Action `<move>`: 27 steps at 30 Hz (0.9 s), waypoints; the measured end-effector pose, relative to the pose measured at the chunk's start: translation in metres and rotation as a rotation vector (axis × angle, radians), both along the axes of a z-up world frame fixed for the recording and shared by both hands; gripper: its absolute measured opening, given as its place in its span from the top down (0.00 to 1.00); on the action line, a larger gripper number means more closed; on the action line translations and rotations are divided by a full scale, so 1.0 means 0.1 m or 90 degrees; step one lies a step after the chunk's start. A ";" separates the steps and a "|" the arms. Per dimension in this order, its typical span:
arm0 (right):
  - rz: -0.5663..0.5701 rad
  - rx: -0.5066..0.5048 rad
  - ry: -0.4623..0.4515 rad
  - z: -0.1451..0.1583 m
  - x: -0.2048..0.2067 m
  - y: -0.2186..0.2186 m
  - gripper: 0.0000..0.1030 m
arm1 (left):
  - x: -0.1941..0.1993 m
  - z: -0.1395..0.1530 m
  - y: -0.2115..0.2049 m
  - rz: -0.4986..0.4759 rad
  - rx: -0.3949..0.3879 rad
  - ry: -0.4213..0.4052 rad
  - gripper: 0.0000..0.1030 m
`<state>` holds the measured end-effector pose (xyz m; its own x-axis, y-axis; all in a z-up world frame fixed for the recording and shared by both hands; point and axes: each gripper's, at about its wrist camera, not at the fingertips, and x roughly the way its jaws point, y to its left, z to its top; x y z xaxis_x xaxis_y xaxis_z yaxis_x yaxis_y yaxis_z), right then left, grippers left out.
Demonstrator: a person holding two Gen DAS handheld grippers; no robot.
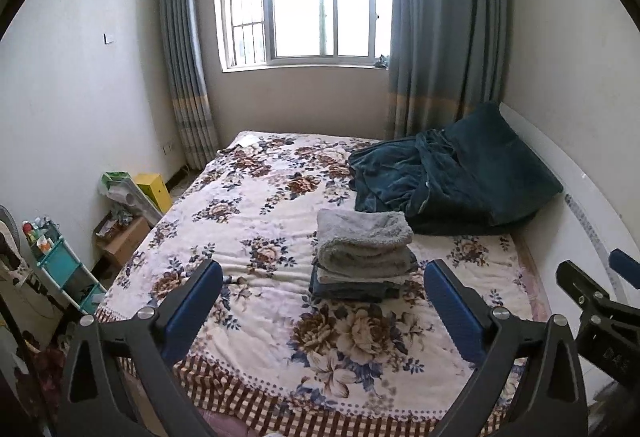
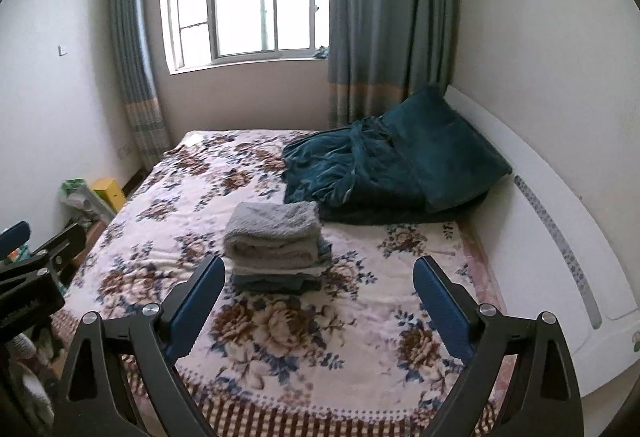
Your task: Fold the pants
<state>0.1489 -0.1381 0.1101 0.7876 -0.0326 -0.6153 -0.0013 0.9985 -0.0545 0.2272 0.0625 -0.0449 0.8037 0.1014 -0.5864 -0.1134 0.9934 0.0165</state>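
A stack of folded clothes [image 1: 362, 257] [image 2: 276, 237] rests in the middle of the floral bedspread [image 1: 260, 229] [image 2: 360, 317]. Its top piece is grey fleece [image 1: 364, 233] [image 2: 274, 223]; the bottom piece is dark blue [image 1: 352, 291] [image 2: 272, 283]. My left gripper [image 1: 323, 266] hovers open above the bed's foot, nothing between its blue pads [image 1: 200, 301]. My right gripper [image 2: 320, 264] is open beside it, equally empty. Each one shows at the edge of the other's view: the right gripper [image 1: 596, 267] and the left gripper [image 2: 42, 235].
A rumpled teal blanket [image 1: 400, 173] [image 2: 340, 169] and teal pillow [image 1: 504, 165] [image 2: 444, 149] lie near the white headboard [image 1: 580, 205] [image 2: 552, 237]. Left of the bed stand a yellow box [image 1: 154, 189], cardboard boxes [image 1: 124, 237] and a teal shelf cart [image 1: 60, 265]. Window and curtains behind.
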 end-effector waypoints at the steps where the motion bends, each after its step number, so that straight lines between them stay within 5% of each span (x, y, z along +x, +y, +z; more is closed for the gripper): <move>1: -0.002 0.001 0.003 -0.03 0.06 -0.01 0.06 | 0.04 -0.04 0.00 0.000 0.001 0.006 0.00; 15: -0.008 -0.013 0.051 -0.59 0.61 0.09 0.06 | 0.39 -0.42 -0.08 -0.003 0.022 0.043 0.00; 27: -0.012 -0.004 0.059 -0.73 0.76 0.07 0.06 | 0.50 -0.46 -0.08 -0.004 0.023 0.049 0.00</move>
<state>0.2246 -0.1316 0.0372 0.7263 -0.0500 -0.6856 0.0114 0.9981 -0.0606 0.2768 0.0544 -0.0906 0.7566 0.1179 -0.6432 -0.1037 0.9928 0.0601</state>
